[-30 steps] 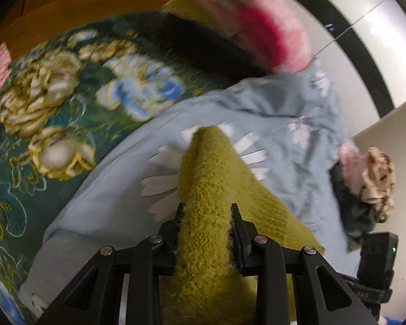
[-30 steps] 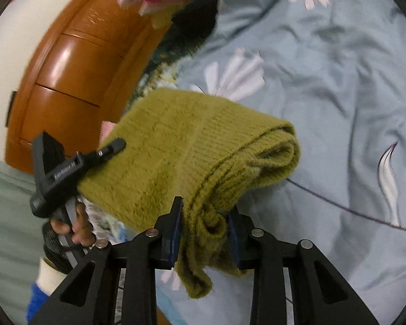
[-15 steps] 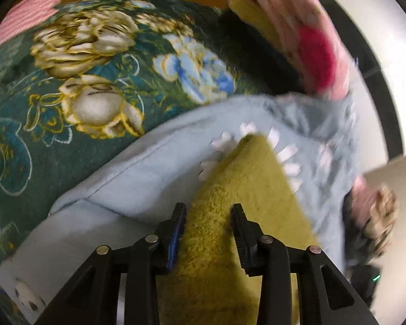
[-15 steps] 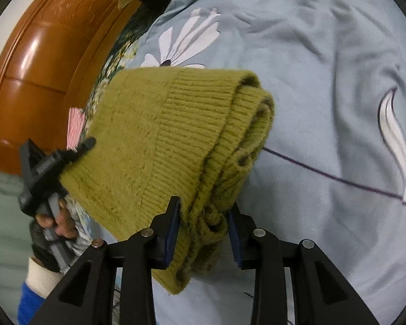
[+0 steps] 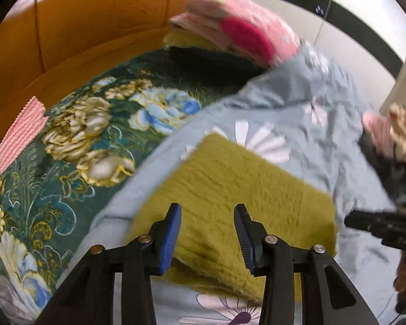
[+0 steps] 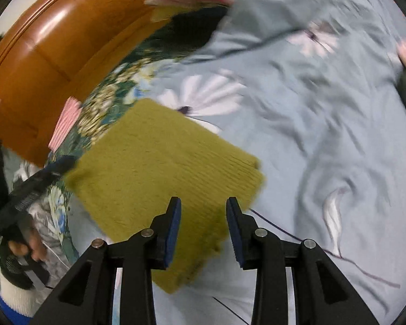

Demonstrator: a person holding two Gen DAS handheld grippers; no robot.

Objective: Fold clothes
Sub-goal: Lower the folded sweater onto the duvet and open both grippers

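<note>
We see the olive knitted sweater (image 5: pixel 230 189) folded flat on the light-blue flowered sheet (image 6: pixel 324 135), near us. Our left gripper (image 5: pixel 207 233) and right gripper (image 6: pixel 203 222) stand apart, holding nothing. It looks soft, thick, light; better to pinch its folded edge.

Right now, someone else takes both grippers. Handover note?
Left gripper: open, holding nothing, jaws either side of the olive knit sweater.
Right gripper: open, holding nothing, above the sweater's near edge.
Sweater: folded into a rough rectangle, lying flat on the light blue floral sheet.
Folded pile sits at the far end near the wooden headboard; another heap on the right.
Done: olive sweater folded and released.
Left: probably move it to the pile, then fold the heap.
</note>
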